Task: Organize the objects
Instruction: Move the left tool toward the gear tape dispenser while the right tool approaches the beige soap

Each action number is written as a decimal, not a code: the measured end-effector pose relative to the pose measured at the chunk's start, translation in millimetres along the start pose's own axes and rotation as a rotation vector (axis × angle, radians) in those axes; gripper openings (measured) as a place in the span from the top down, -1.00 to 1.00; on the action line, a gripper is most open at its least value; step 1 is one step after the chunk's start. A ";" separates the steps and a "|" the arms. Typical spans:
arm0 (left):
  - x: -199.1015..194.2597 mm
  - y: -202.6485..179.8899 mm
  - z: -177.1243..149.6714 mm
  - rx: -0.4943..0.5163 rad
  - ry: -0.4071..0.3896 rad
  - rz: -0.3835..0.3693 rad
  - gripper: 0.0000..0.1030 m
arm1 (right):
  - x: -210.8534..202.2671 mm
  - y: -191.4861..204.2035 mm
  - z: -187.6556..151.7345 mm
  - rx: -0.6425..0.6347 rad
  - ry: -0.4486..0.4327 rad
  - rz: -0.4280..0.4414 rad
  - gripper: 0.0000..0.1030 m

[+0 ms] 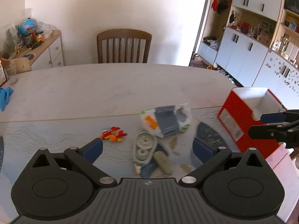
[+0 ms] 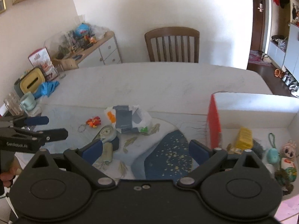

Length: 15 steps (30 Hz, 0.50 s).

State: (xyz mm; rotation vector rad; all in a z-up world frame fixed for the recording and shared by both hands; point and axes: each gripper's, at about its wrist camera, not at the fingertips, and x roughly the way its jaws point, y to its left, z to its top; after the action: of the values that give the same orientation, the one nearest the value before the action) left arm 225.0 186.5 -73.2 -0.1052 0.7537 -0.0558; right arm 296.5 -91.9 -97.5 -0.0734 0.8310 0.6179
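On table (image 1: 112,85): one red box (image 1: 235,119), one chair (image 1: 124,44) (two grippers spread).

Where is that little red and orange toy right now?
The red and orange toy lies loose on the placemat, left of the plastic bag and tape dispenser, beyond the open left gripper.

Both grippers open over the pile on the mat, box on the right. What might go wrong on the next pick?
1. The tape measure lies against other small items, so the left gripper may snag two at once.
2. The plastic bag is floppy and may spill its contents if pinched.
3. The right gripper is close to the red box wall and may bump it.
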 end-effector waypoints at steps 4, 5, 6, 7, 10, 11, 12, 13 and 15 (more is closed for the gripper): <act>16.0 13.0 -3.7 -0.002 0.017 0.017 -0.99 | 20.8 13.1 -6.6 -0.027 0.046 0.018 -0.88; 21.0 15.4 -4.6 0.003 0.025 0.018 -0.99 | 25.5 16.0 -8.2 -0.033 0.053 0.019 -0.87; 25.6 17.3 -5.4 0.006 0.030 0.022 -0.99 | 30.4 19.1 -9.6 -0.039 0.061 0.019 -0.87; 30.0 19.5 -6.3 0.006 0.034 0.027 -0.99 | 35.7 22.4 -10.7 -0.045 0.071 0.023 -0.86; 45.7 24.6 -8.2 0.004 0.054 0.033 -0.99 | 49.9 32.1 -15.6 -0.068 0.095 0.029 -0.84; 50.6 26.1 -8.8 0.003 0.062 0.032 -0.99 | 54.8 35.9 -17.5 -0.081 0.103 0.031 -0.82; 55.9 27.0 -9.5 0.005 0.070 0.027 -0.99 | 59.8 39.9 -19.2 -0.095 0.111 0.032 -0.82; 60.6 27.1 -10.6 0.011 0.077 0.024 -0.99 | 64.4 43.3 -20.8 -0.104 0.117 0.033 -0.81; 70.2 25.8 -11.9 0.031 0.091 0.025 -0.99 | 72.9 48.6 -23.5 -0.119 0.131 0.041 -0.78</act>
State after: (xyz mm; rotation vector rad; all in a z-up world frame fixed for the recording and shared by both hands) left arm 268.2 205.1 -132.5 -0.0642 0.8449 -0.0490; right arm 291.7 -23.5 -156.9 -0.2070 0.9233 0.7067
